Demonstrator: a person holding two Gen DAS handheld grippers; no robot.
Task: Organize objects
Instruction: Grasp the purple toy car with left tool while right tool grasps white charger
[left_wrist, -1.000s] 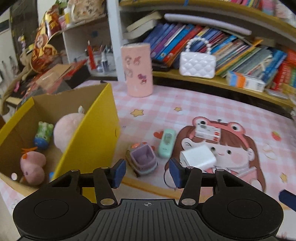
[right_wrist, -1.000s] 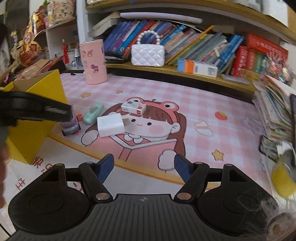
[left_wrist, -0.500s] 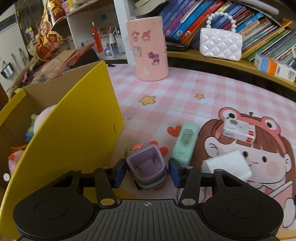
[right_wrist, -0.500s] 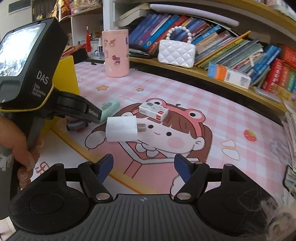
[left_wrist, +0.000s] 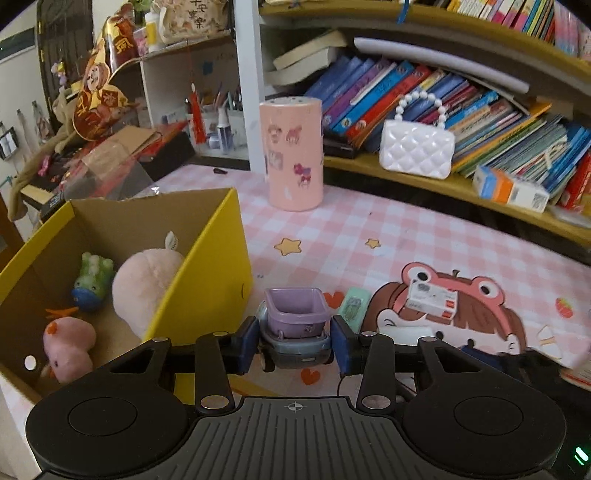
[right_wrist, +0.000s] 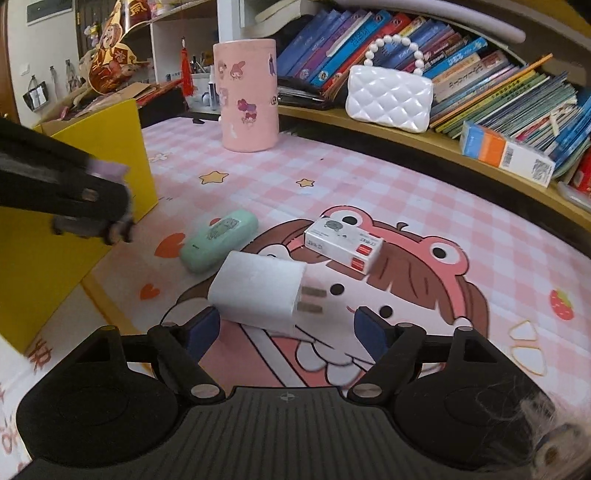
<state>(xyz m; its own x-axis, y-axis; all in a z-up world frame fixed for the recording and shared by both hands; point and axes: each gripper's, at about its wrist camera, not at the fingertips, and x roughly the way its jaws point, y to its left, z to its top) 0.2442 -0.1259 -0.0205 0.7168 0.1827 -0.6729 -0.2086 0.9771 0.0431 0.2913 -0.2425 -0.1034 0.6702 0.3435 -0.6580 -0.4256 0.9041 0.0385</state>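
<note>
Left gripper (left_wrist: 294, 345): black matte body, ribbed grey-black centre plate with a small crosshair mark at its top edge. Two round, disc-shaped housings flank the plate, each with a shallow circular recess. Black linkage arms carry silver screws at the pivots. Fingers (left_wrist: 246, 345) end in dark blue pads. A thin black cable runs beside the inner link on one side. Green indicator light at lower corner of housing.

Right gripper (right_wrist: 284, 332): same build, with black body, ribbed plate with crosshair mark, silver pivot screws, blue pads on the fingers (right_wrist: 201, 332). Pale fuzzy blur at the lower corner; cannot tell what it is.
</note>
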